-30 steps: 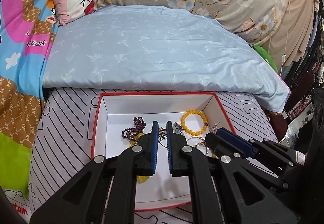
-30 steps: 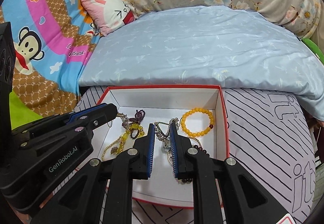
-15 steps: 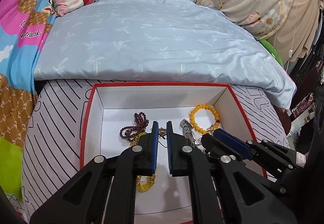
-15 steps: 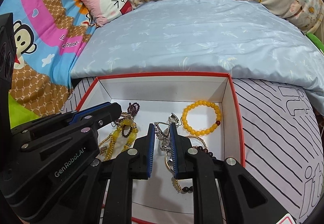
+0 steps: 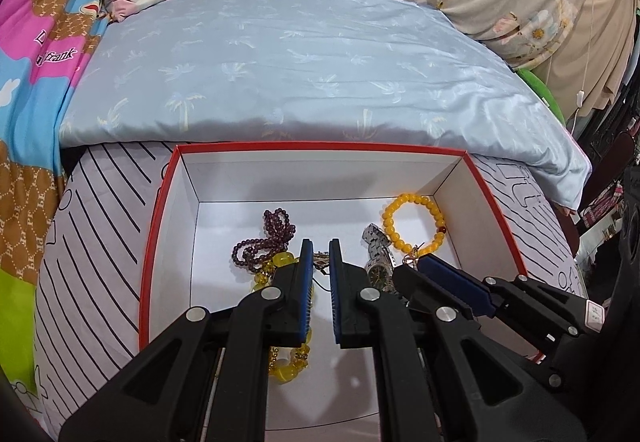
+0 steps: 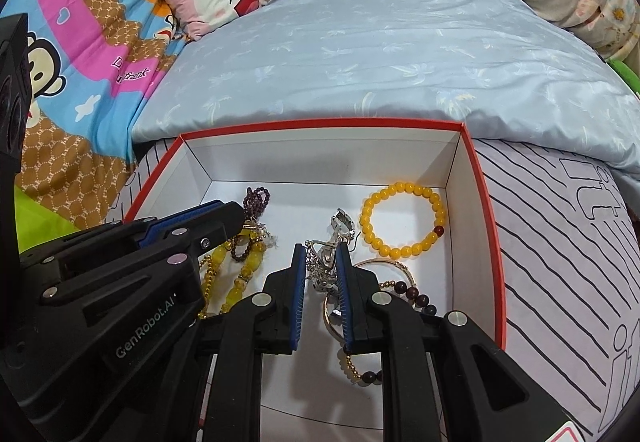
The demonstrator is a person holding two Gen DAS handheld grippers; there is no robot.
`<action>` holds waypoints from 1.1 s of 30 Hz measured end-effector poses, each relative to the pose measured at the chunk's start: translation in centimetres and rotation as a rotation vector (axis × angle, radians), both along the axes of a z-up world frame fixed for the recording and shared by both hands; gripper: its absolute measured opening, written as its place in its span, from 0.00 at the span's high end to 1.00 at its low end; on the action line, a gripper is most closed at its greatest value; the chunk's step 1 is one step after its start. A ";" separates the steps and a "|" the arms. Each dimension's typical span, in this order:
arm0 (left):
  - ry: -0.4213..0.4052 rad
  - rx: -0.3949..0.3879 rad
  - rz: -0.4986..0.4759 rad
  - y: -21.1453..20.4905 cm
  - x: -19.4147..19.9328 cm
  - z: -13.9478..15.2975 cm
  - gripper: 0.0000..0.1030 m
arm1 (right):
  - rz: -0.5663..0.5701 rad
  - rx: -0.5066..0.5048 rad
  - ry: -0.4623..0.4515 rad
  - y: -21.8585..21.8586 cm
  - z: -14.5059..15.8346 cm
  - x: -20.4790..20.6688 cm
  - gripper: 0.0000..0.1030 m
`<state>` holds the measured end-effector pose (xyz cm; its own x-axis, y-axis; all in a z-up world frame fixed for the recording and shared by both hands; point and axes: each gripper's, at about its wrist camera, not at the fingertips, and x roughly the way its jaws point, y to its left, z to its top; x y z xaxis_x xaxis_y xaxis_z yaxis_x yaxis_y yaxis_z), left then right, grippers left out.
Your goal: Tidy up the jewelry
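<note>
Writing: "GenRobot.AI" in grey on the left gripper (image 6: 224,226) body, seen from the right wrist cam. "Frank" script on the cartoon monkey blanket (image 6: 80,42); big outline letters "it" on the striped sheet (image 6: 560,262).

Jewelry all sits in the red-rimmed white box (image 5: 320,150), which rests on the striped sheet w/ its far edge just short of the pale blue quilt (image 5: 300,50).

Right gripper (image 6: 322,266): jaws narrow, clamped on a silver watch (image 6: 332,242); the band's long axis runs away from the cam toward the box's far wall, clasp end sticking out past the tips.

Left gripper (image 5: 320,262): jaws nearly together, a slim gap showing, nothing visibly gripped; tips over the box floor beside the purple bead strand (image 5: 268,238) and yellow chunky necklace (image 5: 286,362).

Yellow bead bracelet (image 6: 402,220) lies flat as a ring near the far right corner, close to the right wall. Gold bangle (image 6: 384,266) and dark bead strand (image 6: 416,298) right of the right gripper's fingers.

Room: bare white floor along the far wall and the box's left side; the grippers stand close side by side over the box.
</note>
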<state>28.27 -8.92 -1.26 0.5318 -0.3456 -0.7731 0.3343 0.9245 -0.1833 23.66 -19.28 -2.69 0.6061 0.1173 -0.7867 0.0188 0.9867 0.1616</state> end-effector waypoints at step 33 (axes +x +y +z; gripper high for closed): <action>-0.064 0.020 0.088 2.3 -5.5 3.0 0.55 | -0.077 -0.029 -0.056 -0.4 3.2 -6.7 0.57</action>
